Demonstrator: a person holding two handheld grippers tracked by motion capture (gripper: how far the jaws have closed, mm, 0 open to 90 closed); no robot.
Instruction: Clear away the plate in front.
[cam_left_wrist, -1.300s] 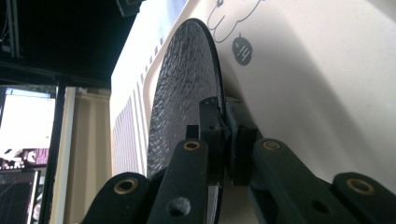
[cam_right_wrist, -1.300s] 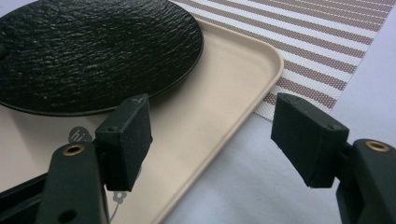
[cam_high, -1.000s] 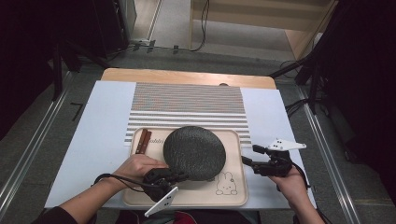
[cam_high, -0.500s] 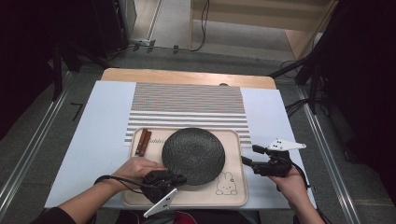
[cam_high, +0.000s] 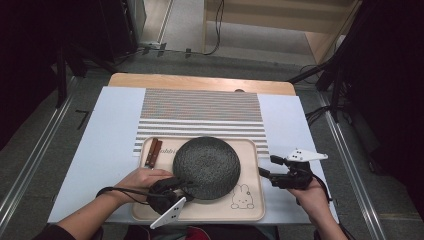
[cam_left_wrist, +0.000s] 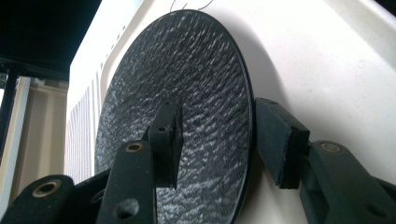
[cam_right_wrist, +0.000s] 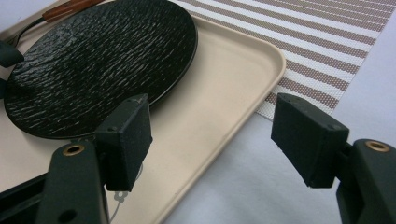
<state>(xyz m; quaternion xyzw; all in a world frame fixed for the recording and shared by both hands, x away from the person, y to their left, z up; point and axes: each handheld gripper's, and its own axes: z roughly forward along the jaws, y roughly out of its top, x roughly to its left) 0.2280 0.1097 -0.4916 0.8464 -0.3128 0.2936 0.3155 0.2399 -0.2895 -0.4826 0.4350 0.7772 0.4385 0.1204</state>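
A black textured plate (cam_high: 206, 167) (cam_left_wrist: 187, 93) (cam_right_wrist: 93, 60) lies on a beige tray (cam_high: 250, 200) (cam_right_wrist: 224, 93) printed with a bunny. My left gripper (cam_high: 182, 184) (cam_left_wrist: 219, 140) is open at the plate's near-left rim. One jaw sits over the plate's top and the other just outside the rim, with a small gap. My right gripper (cam_high: 266, 166) (cam_right_wrist: 210, 135) is open at the tray's right side. Its jaws straddle the tray's edge without touching it, one over the tray and one over the white table cover.
Wooden-handled cutlery (cam_high: 152, 151) (cam_right_wrist: 65, 9) lies at the tray's far-left corner. A brown-striped placemat (cam_high: 200, 112) (cam_right_wrist: 327, 46) lies beyond the tray on the white cover (cam_high: 100, 150). The table's front edge is just behind both hands.
The plate has shifted very slightly on the tray beside the left gripper. The right gripper holds its place.
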